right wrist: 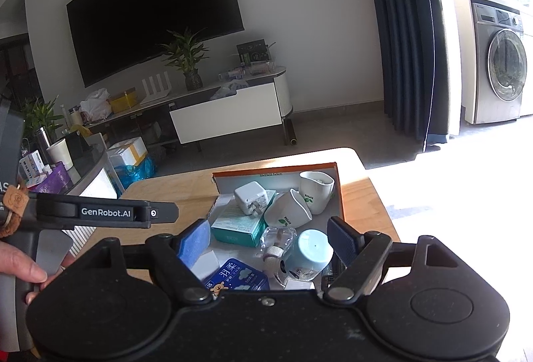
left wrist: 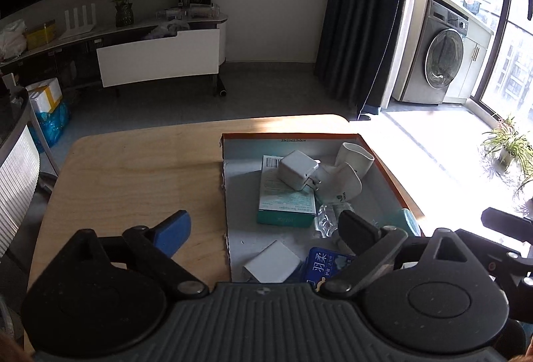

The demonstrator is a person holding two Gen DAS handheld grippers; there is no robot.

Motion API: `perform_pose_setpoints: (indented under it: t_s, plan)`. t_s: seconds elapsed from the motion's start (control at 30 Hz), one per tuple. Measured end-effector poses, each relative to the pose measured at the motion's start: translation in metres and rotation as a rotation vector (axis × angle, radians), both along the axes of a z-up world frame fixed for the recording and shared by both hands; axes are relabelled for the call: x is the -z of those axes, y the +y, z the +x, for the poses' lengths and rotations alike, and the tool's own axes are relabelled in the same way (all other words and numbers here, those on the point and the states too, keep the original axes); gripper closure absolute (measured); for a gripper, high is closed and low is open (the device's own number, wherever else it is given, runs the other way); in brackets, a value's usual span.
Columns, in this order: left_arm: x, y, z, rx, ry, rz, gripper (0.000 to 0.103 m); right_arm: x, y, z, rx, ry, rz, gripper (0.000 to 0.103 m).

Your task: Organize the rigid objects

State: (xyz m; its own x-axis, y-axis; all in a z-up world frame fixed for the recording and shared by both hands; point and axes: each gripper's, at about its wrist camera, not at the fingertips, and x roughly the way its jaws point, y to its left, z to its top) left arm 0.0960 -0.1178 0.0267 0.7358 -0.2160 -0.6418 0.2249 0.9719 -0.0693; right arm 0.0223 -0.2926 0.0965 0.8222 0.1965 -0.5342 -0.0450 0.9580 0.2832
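An orange-edged cardboard box (left wrist: 230,195) sits on the wooden table (left wrist: 133,178) and also shows in the right wrist view (right wrist: 339,192). It holds a white charger (left wrist: 298,169) lying on a teal carton (left wrist: 286,205), two white cups (left wrist: 353,158), a clear bottle (right wrist: 278,240), a pale blue round container (right wrist: 311,250), a blue tissue pack (right wrist: 238,275) and a small white box (left wrist: 271,262). My left gripper (left wrist: 266,230) is open and empty over the box's near left wall. My right gripper (right wrist: 269,238) is open and empty above the box's near end.
The left gripper's body (right wrist: 100,212) and the hand holding it show at the left of the right wrist view. Beyond the table are a TV stand (left wrist: 160,58), a dark curtain (left wrist: 363,12) and a washing machine (left wrist: 439,62). A side counter (right wrist: 60,162) carries small items.
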Motion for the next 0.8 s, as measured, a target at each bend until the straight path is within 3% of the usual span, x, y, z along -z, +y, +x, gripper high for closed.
perform_pose_setpoints:
  t_s: [0.4, 0.8]
  plan:
    - [0.012, -0.003, -0.049, -0.048, -0.005, 0.016, 0.0, 0.001, 0.006, -0.025, 0.004, 0.033, -0.022, 0.011]
    - [0.033, -0.003, -0.081, -0.101, 0.045, 0.025, 0.0, 0.019, 0.017, -0.046, -0.036, 0.112, -0.06, 0.011]
